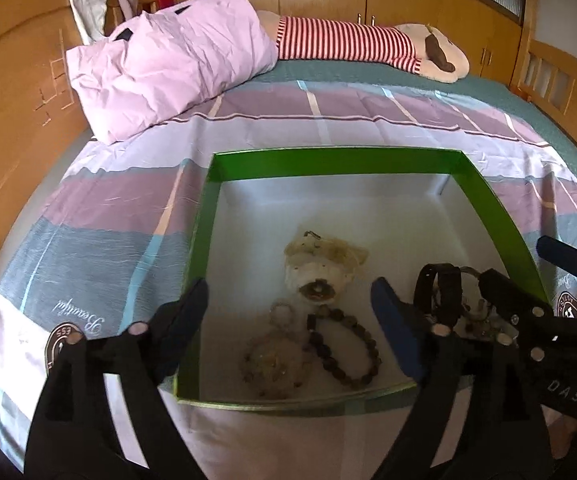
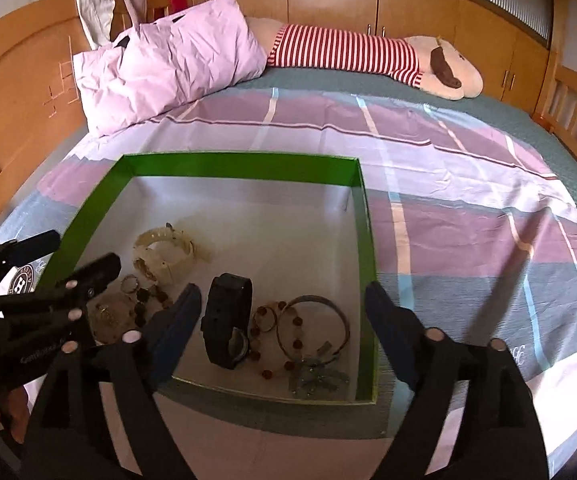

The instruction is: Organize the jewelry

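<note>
A green box (image 1: 328, 160) with a white floor lies on the bed; it also shows in the right wrist view (image 2: 232, 166). Inside lie a cream watch (image 1: 322, 266), a dark bead bracelet (image 1: 346, 350), a pale bead bracelet (image 1: 274, 364), a black watch (image 2: 228, 320), a metal bangle (image 2: 314, 330), a red bead bracelet (image 2: 274, 338) and a silvery pendant (image 2: 316, 380). My left gripper (image 1: 288, 308) is open and empty over the box's near left part. My right gripper (image 2: 282, 312) is open and empty above the black watch and bangle.
The box rests on a striped purple, grey and white sheet (image 2: 468, 216). A pink pillow (image 1: 168, 68) and a striped plush toy (image 1: 368, 46) lie at the far side. A wooden headboard (image 1: 12, 92) runs along the left, wooden cupboards (image 2: 368, 0) behind.
</note>
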Action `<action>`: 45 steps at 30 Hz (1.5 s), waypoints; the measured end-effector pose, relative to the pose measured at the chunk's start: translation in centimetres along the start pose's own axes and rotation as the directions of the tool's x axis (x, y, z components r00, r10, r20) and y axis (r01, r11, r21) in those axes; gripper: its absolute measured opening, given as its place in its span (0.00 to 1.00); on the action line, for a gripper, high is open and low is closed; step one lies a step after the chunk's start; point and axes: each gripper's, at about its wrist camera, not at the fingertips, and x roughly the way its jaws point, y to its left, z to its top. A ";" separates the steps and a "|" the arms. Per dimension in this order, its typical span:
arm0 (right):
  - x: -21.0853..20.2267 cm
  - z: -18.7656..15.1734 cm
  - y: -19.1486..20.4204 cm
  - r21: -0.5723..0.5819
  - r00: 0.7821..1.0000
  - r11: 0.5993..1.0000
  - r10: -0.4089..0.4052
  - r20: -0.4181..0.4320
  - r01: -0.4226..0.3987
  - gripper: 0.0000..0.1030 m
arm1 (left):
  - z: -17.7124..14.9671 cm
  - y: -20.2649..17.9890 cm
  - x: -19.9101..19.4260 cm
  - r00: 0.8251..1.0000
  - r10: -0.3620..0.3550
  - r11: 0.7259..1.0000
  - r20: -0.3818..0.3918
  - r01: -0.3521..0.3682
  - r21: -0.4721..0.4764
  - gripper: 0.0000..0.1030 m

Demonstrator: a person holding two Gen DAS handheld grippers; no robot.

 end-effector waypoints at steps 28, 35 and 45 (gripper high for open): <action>-3.5 0.2 -0.4 0.025 1.000 1.000 -0.007 0.028 0.006 0.92 | -0.6 0.4 -3.7 0.999 0.028 0.998 -0.033 -0.030 -0.050 0.98; -3.8 0.1 0.0 0.021 1.000 1.000 -0.009 0.029 0.008 0.92 | -0.6 0.5 -3.8 0.998 0.032 0.999 -0.045 -0.034 -0.037 0.98; -4.4 0.2 0.6 0.013 0.999 1.000 -0.009 0.037 0.009 0.92 | -0.5 0.7 -3.9 0.998 0.031 0.999 -0.050 -0.032 -0.026 0.98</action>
